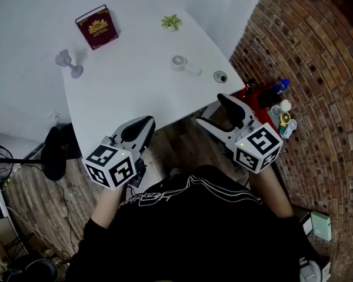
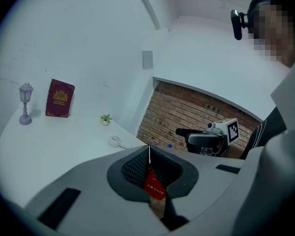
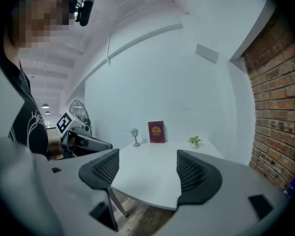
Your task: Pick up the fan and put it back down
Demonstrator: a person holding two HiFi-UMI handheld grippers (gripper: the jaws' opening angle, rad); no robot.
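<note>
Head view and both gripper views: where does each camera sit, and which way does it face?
Head view: on the person's head, facing steeply down at the white table; left gripper, right gripper and black shirt show.
Left gripper view: on the left gripper, facing across the table toward the brick wall; its shut jaws show.
Right gripper view: on the right gripper, facing the table's far wall; its open jaws show.
Shared: all three show the red book; head and left, the fan.

The table point(image 1: 123, 93) top is smooth, matt white. At the frame's right the brick wall point(image 1: 317, 57) is rough; the floor point(image 1: 29, 192) at lower left shows wood grain. The small fan point(image 1: 179, 62) seems to be white plastic. The right gripper point(image 3: 147, 163) has a matt grey shell and black mesh-textured pads point(image 3: 104, 170).
</note>
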